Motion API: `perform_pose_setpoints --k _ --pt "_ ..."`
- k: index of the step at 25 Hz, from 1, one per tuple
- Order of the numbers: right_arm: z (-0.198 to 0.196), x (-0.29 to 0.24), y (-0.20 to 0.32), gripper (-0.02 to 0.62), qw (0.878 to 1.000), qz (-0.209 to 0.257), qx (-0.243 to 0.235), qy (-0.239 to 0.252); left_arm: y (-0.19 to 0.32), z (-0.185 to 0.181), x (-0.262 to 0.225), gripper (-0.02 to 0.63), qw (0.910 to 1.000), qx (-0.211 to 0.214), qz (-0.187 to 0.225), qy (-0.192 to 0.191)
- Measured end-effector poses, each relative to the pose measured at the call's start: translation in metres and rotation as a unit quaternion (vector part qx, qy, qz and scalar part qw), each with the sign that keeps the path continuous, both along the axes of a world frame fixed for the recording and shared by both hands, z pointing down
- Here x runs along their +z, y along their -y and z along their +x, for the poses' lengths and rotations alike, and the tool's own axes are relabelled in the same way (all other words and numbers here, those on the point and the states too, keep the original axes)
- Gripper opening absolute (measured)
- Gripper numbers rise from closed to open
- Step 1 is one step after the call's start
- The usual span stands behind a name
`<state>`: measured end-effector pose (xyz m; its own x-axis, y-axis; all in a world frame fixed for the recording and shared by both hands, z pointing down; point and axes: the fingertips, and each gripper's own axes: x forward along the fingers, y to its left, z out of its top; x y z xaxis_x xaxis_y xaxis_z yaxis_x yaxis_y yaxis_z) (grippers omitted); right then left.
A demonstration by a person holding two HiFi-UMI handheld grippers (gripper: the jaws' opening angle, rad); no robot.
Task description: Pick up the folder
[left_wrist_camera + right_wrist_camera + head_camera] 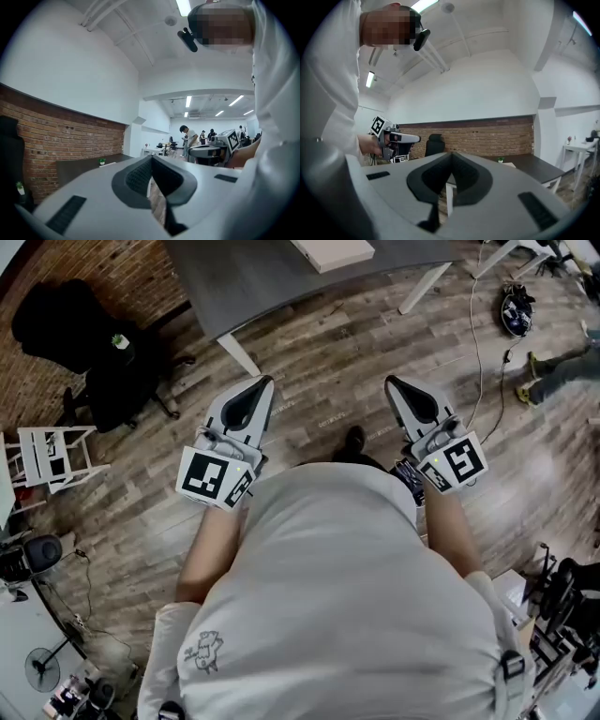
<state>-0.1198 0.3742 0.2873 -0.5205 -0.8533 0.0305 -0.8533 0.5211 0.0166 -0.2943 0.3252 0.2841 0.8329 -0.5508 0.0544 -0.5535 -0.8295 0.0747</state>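
A pale flat folder [333, 251] lies on a dark grey table [281, 282] at the top of the head view. I stand on the wooden floor a step short of that table. My left gripper [265, 381] and right gripper [389, 381] are held level side by side, both pointing toward it. Each is shut with nothing between its jaws. In the left gripper view the left gripper [151, 158] has its pads pressed together, and the table's top shows beyond them. The right gripper [451, 154] looks the same in its own view, with the folder [509, 165] a pale strip on the table.
A black office chair [94, 343] stands at the table's left against a brick wall. A small white stool [52, 456] sits at the far left. Cables and a dark helmet-like thing [516, 310] lie on the floor at right, by another person's leg [562, 371].
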Motion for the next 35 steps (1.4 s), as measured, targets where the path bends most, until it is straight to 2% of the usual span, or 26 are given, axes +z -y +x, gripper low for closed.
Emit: perform_pose_setpoints --k 5,11,14,17,20,22,35 --pt "0.034 0.004 0.021 0.005 1.000 -0.001 -0.002 -0.002 0.020 0.035 0.004 0.011 1.0000 -0.001 -0.006 0.001" --pt "0.097 0.003 0.051 0.006 1.000 0.000 0.005 0.008 0.045 0.097 0.005 0.012 1.0000 0.006 -0.007 0.004" --pt "0.133 0.003 0.063 0.023 1.000 0.002 0.013 0.010 0.054 0.131 0.007 0.046 0.9998 0.011 -0.003 0.016" --pt "0.160 0.006 0.071 0.085 1.000 -0.002 0.009 0.014 0.063 0.157 0.009 0.120 0.9998 0.010 -0.007 0.018" --pt "0.174 0.011 0.076 0.158 1.000 -0.008 -0.018 0.010 0.068 0.177 0.012 0.163 0.9997 0.005 -0.007 0.022" --pt "0.182 0.013 0.079 0.183 1.000 -0.008 -0.029 0.003 0.069 0.189 0.014 0.180 0.9996 0.005 -0.008 0.026" --pt "0.227 0.017 0.071 0.224 1.000 -0.007 0.002 0.008 0.073 0.233 0.026 0.202 0.9992 0.026 -0.025 0.018"
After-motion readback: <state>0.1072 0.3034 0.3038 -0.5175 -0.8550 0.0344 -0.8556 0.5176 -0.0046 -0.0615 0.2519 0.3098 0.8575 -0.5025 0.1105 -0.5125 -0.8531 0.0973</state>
